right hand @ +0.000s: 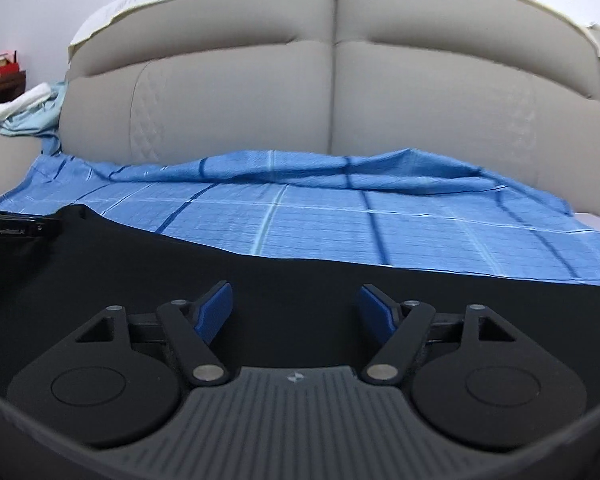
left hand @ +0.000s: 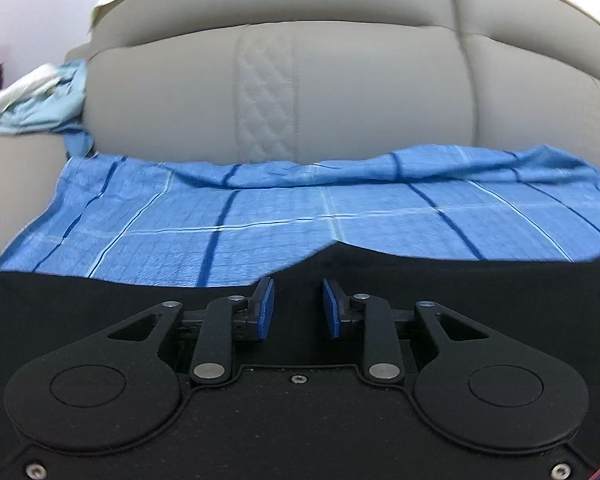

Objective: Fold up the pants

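Black pants (left hand: 100, 292) lie flat on a blue checked sheet (left hand: 260, 208) on a bed. They fill the near part of both views and also show in the right wrist view (right hand: 300, 280). My left gripper (left hand: 298, 294) is open, low over the black cloth near its far edge, with nothing between the blue pads. My right gripper (right hand: 296, 300) is open wider, also just above the pants and empty. The other gripper's body (right hand: 12, 230) shows at the left edge of the right wrist view.
A grey padded headboard (left hand: 340, 80) rises behind the sheet (right hand: 340, 216). A pile of pale blue and white cloth (left hand: 32, 100) lies at the far left by the headboard. A dark wooden shelf (right hand: 0, 76) stands at the far left.
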